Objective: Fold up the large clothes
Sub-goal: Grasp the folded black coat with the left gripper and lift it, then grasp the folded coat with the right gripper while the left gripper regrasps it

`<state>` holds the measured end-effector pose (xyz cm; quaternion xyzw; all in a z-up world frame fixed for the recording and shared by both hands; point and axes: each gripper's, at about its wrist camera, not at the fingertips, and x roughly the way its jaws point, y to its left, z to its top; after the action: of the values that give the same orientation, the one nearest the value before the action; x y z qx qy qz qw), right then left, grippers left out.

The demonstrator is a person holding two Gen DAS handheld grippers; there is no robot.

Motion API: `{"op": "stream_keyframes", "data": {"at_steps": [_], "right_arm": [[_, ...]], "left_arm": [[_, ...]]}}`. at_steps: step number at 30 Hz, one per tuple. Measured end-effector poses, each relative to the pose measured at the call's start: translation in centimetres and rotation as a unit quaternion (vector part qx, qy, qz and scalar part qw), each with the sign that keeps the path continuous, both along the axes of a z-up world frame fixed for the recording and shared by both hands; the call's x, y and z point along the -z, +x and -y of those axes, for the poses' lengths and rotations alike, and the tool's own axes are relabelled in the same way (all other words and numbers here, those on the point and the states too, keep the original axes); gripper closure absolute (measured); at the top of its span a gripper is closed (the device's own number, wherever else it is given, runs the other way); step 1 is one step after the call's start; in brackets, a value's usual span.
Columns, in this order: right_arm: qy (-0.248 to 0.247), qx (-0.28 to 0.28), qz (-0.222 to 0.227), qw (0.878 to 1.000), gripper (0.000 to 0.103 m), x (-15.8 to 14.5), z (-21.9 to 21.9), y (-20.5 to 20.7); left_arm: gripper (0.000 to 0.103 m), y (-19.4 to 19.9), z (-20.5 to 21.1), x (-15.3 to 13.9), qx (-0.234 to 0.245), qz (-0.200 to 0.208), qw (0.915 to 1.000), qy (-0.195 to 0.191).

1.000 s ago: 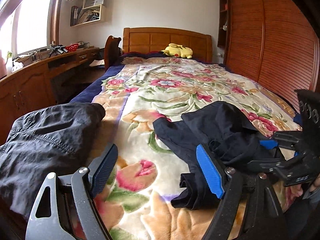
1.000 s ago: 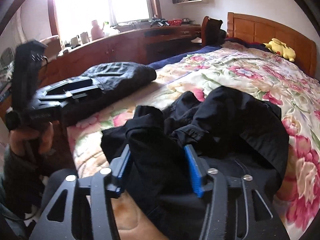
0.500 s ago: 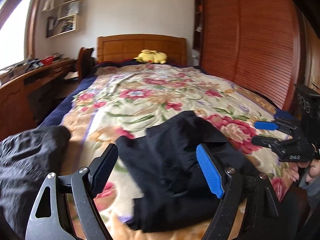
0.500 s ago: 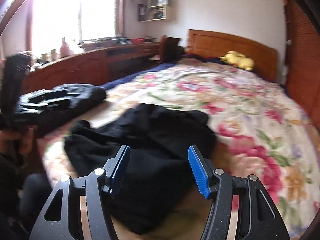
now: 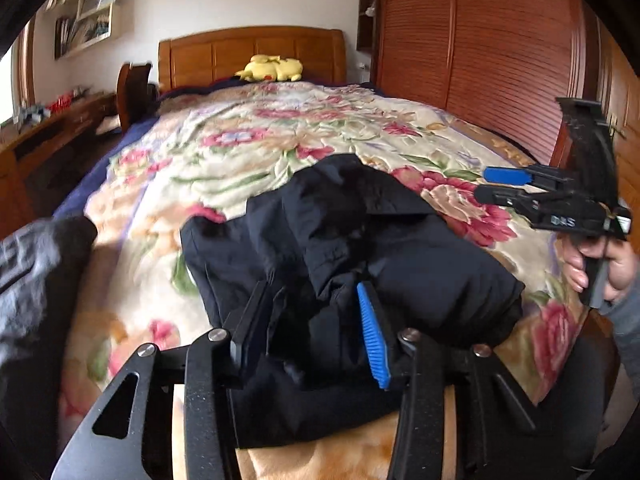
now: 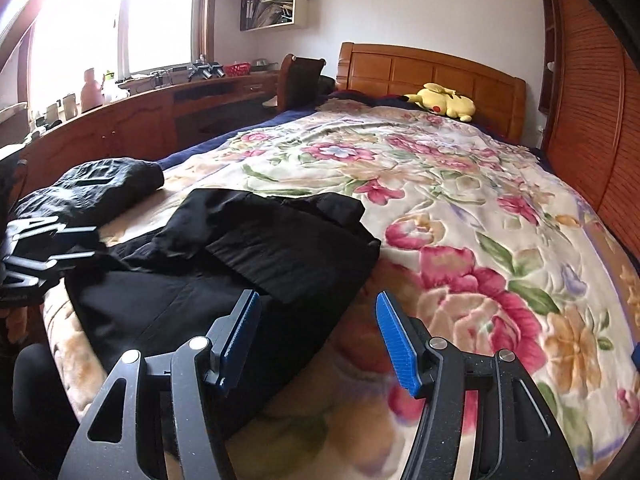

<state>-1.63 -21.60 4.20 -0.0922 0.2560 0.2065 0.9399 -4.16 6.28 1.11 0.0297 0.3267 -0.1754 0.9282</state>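
Closing in, the left gripper [image 5: 310, 320] now pinches a bunch of the black garment [image 5: 400, 248], which is still crumpled; right gripper [image 6: 318, 340] hangs spread, empty; folding barely begun.

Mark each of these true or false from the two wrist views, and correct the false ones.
1. The crumpled black garment lies on the floral quilted bedspread. True.
2. The yellow plush toy sits at the foot of the bed. False: it lies by the wooden headboard.
3. The right claw grips black cloth. False: its jaws are open over the garment's edge and the bedspread.
4. Black cloth lies between the left claw's jaws, which have just been closing. True.
5. The dark grey garment lies toward the window side. True.
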Motion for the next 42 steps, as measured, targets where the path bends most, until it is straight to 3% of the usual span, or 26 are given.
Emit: {"op": "stream_keyframes", "data": {"at_steps": [12, 16, 20, 23, 24, 26, 31, 36, 38, 42], "right_arm": [[0.022, -0.001, -0.053, 0.998, 0.041, 1.8, -1.9, 7.4], [0.019, 0.002, -0.106, 0.994, 0.041, 3.3, -2.3, 11.0], [0.066, -0.003, -0.157, 0.985, 0.038, 4.7, -1.7, 13.6], [0.081, -0.005, -0.178, 0.981, 0.04, 5.2, -1.8, 14.6], [0.072, -0.008, -0.177, 0.982, 0.044, 5.1, -2.0, 14.7], [0.051, -0.016, -0.157, 0.986, 0.062, 4.6, -2.7, 14.3], [0.023, -0.034, -0.087, 0.995, 0.066, 2.4, -4.4, 11.9], [0.008, -0.047, -0.052, 0.997, 0.056, 0.8, -7.5, 10.3], [0.005, -0.056, -0.044, 0.997, 0.039, 0.3, -8.3, 9.8], [-0.002, -0.035, -0.05, 0.998, 0.034, 1.0, -8.5, 10.3]], "left_arm": [[0.062, -1.2, 0.1, 2.1, 0.005, -0.01, 0.9999, -0.004], [0.064, -1.2, -0.4, 2.6, 0.004, -0.017, 0.9998, -0.012], [0.089, -1.4, 0.0, 2.8, 0.016, -0.021, 0.9995, -0.017], [0.094, -1.8, 0.5, 2.4, 0.016, -0.007, 0.9998, -0.01], [0.095, -2.0, 0.3, 2.1, 0.014, -0.001, 0.9998, -0.016], [0.095, -2.4, 0.1, 1.6, 0.013, 0.008, 0.9997, -0.022], [0.096, -4.3, -1.6, -0.8, -0.009, 0.053, 0.9982, -0.027], [0.096, -5.4, -4.6, -0.9, -0.039, 0.052, 0.9977, -0.02], [0.096, -5.7, -6.0, 0.1, -0.046, 0.03, 0.9979, -0.034], [0.096, -5.6, -6.3, 1.5, -0.044, 0.006, 0.9983, -0.039]]}}
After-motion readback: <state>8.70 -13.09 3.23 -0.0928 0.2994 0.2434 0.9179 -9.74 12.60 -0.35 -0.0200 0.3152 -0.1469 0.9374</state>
